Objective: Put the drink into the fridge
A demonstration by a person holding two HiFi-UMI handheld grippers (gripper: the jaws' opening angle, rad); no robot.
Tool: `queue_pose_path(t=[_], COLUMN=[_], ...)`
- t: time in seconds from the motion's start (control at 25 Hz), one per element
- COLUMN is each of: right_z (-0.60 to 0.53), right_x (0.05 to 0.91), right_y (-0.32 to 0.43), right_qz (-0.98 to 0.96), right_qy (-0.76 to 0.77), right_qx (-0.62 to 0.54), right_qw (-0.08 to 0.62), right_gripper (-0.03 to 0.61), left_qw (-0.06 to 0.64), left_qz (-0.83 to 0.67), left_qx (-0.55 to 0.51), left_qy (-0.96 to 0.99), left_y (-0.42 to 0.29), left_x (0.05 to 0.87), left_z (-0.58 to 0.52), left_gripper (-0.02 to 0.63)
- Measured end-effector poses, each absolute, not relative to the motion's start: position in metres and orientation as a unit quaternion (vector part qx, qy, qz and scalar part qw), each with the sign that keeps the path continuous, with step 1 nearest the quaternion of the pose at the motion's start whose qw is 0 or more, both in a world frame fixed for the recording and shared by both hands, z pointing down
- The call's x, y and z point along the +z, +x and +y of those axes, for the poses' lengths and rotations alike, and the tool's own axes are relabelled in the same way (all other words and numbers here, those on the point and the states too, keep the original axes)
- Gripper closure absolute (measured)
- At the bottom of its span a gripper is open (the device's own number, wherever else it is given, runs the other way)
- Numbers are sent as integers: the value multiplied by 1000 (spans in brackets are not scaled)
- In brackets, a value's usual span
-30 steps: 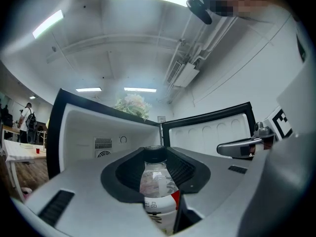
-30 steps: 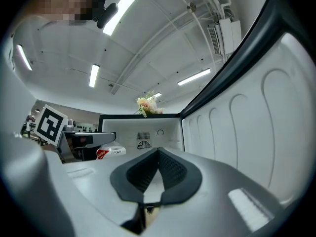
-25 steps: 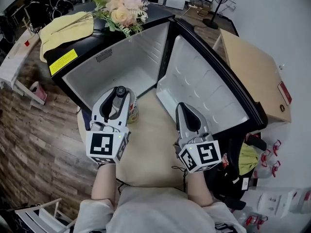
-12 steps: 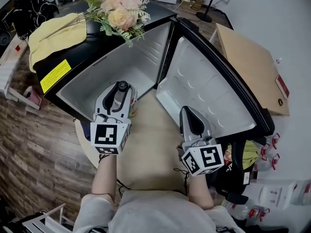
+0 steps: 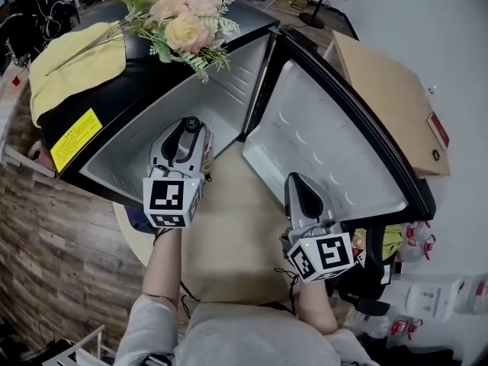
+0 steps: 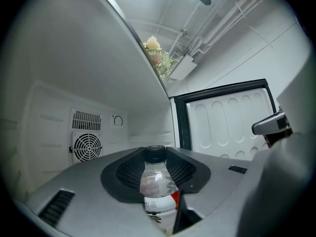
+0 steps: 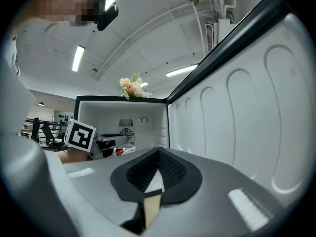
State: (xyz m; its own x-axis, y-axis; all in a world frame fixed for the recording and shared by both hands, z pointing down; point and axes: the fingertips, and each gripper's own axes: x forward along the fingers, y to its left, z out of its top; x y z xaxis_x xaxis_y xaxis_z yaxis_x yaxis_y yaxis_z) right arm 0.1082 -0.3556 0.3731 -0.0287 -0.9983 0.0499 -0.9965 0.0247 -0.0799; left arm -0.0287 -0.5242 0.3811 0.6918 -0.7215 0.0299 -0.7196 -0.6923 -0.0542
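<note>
My left gripper (image 5: 187, 145) is shut on a clear drink bottle (image 5: 190, 128) with a black cap and a white and red label. It holds the bottle upright at the front edge of the open black fridge (image 5: 145, 139). In the left gripper view the bottle (image 6: 157, 191) stands between the jaws, with the white fridge interior (image 6: 98, 127) and its fan grille behind it. My right gripper (image 5: 298, 185) is shut and empty, low over the round table beside the open fridge door (image 5: 328, 158). In the right gripper view the bottle (image 7: 123, 150) shows at the left, in front of the fridge interior (image 7: 126, 113).
Flowers (image 5: 183, 21) and a yellow cloth (image 5: 76, 67) lie on top of the fridge. A round beige table (image 5: 229, 227) stands in front of it. A brown box (image 5: 389, 105) is behind the door at the right. The floor at the left is wood.
My left gripper has carried the bottle a little forward, up to the fridge opening. The right gripper has stayed shut near the door.
</note>
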Motion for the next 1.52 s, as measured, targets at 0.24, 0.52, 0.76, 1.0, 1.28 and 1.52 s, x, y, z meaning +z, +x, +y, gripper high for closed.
queue_pose_path(t=[0.24, 0.52, 0.76, 1.0, 1.28, 1.52], right_z=[-353, -351, -354, -360, -365, -369], right_x=[380, 382, 384, 387, 390, 391], right_y=[114, 121, 125, 127, 129, 125], right_qz=[705, 696, 693, 692, 691, 695], right_qy=[-707, -716, -719, -719, -720, -716], right_qx=[-53, -54, -56, -59, -61, -64], right_qw=[2, -5, -8, -10, -10, -10], right_gripper=[569, 569, 569, 569, 569, 569], left_qw=[27, 30, 32, 30, 28, 26], left_qz=[392, 390, 398, 406, 418, 425], left_qx=[-37, -42, -48, -50, -48, -41], left_qy=[-919, -919, -915, -912, -907, -904], left_y=[-17, -7, -4, -4, -8, -13], left_x=[391, 401, 410, 420, 428, 430], left_z=[-547, -567, -580, -590, -598, -598], left_gripper=[474, 474, 474, 474, 474, 472])
